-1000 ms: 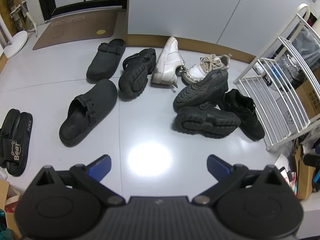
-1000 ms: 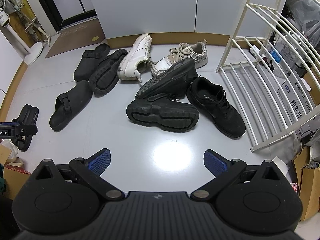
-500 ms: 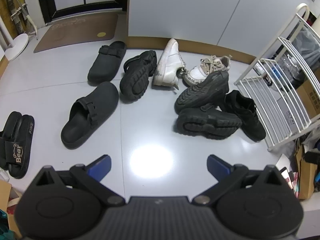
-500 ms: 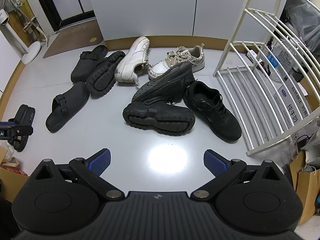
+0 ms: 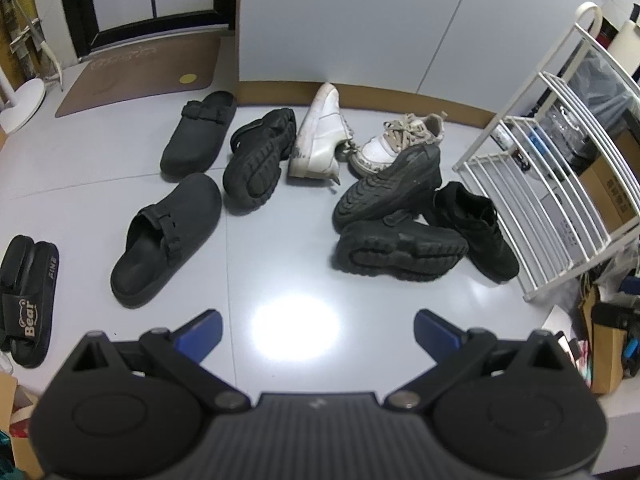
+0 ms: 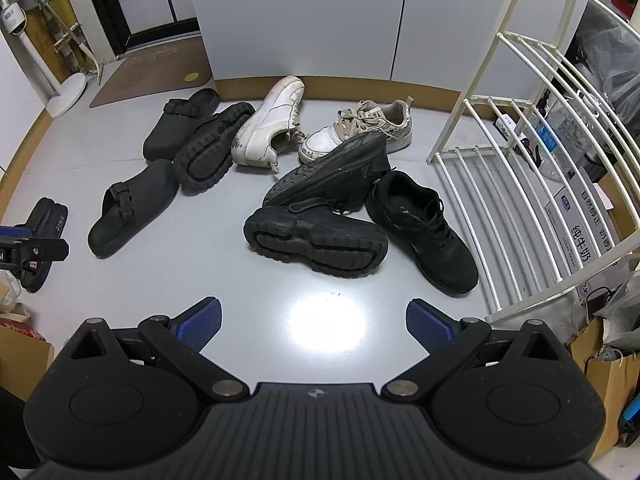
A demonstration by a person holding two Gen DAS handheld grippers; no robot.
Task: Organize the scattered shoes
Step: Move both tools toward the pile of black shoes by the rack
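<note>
Grey glossy floor (image 5: 280, 264) fills the left wrist view, and my left gripper (image 5: 318, 330) hangs above it with its blue pads spread wide and nothing between them. Far left lie two black clogs (image 5: 168, 236), upright but pointing different ways. Just right of them a chunky black shoe (image 5: 258, 160) lies on its side, tread showing. A white sneaker (image 5: 320, 136) and a beige laced sneaker (image 5: 396, 140) sit at the far wall, touching at the heel. A pair of black slides (image 5: 26, 296) lies apart at the near left edge.

From the right wrist view, my right gripper (image 6: 314, 326) is likewise wide and empty. Directly ahead three black shoes are heaped: an overturned chunky shoe (image 6: 316, 242) sole-up, a black trainer on its side (image 6: 332, 174) leaning on it, and a black lace-up trainer (image 6: 424, 228) upright, just beside the white wire rack (image 6: 500, 200) on the right. The rack's tiers in view hold no shoes.

Judgement: the shoes lie unsorted on the floor. To work well I would take the topmost shoe of the heap before the one beneath, grip at the collar or heel rim rather than the soft upper, and turn soles down before pairing.
</note>
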